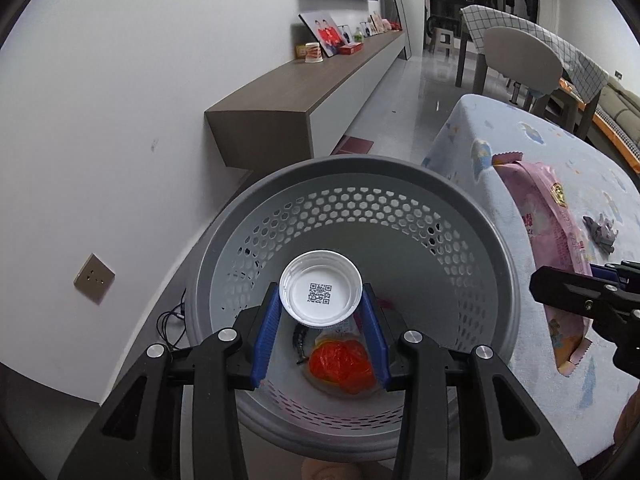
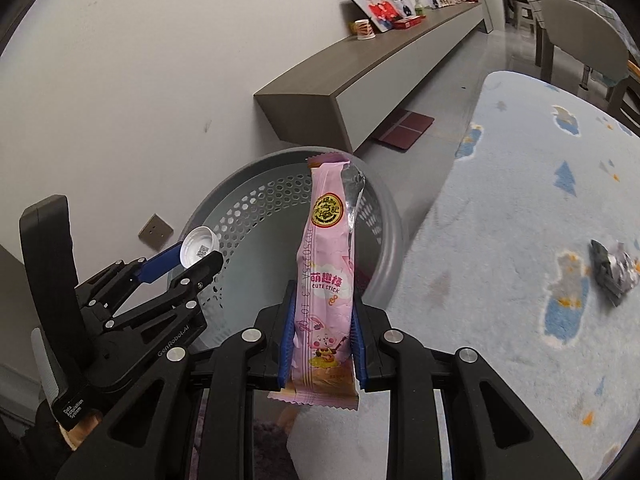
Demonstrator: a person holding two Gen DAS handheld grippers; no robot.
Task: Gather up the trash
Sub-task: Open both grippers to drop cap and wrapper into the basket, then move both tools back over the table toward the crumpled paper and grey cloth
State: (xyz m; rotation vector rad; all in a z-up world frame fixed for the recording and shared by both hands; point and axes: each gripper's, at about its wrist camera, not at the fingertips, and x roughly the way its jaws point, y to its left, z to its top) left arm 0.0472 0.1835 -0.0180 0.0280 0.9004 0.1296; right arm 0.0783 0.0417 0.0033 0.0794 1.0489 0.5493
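Grey plastic basket [image 1: 400,184], perforated wall, standing on the floor beside a pale blue patterned rug [image 2: 520,200]. Contents: orange-red crumpled bag [image 1: 342,364] on the bottom, with a dark item beside it, unidentified. Left gripper [image 1: 321,308]: clenched on a white bottle cap [image 1: 320,294], QR code inside, held above the basket. Right gripper [image 2: 323,320]: clenched on a pink snack wrapper [image 2: 326,264], upright, near the basket rim. Crumpled grey scrap [image 2: 614,270] lying on the rug, well apart.
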